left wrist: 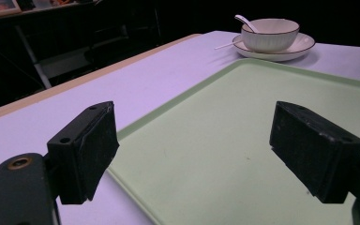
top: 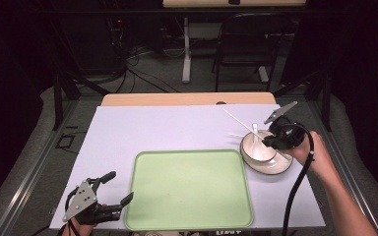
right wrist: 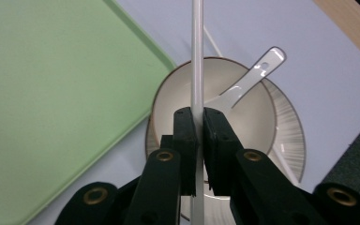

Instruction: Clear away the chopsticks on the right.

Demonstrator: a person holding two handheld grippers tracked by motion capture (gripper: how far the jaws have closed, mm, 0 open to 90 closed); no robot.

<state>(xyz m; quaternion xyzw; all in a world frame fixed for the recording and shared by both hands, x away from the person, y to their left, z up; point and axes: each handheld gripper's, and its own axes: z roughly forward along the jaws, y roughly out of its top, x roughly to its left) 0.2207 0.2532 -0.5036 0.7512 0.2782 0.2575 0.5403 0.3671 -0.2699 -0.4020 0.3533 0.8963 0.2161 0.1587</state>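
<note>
My right gripper (right wrist: 198, 112) is shut on a white chopstick (right wrist: 197, 47), which runs on past the jaws over a cream bowl (right wrist: 253, 108). The bowl stands on a ribbed plate (right wrist: 286, 136) and holds a white spoon (right wrist: 258, 75). In the high view this gripper (top: 268, 141) hangs over the bowl (top: 258, 147) at the right, and the chopstick (top: 238, 119) points up and to the left. A second thin stick (left wrist: 225, 45) rests on the plate's rim, partly hidden by the bowl. My left gripper (top: 121, 186) stands open and empty at the green tray's (top: 187, 187) near left corner.
The green tray (left wrist: 243, 93) lies bare on a pale lilac table cover (top: 167, 128). The table's wooden far edge (top: 187, 99) shows beyond the cover. A dark chair (top: 248, 44) and cables stand on the floor behind. The right gripper's cable (top: 298, 187) trails toward the near edge.
</note>
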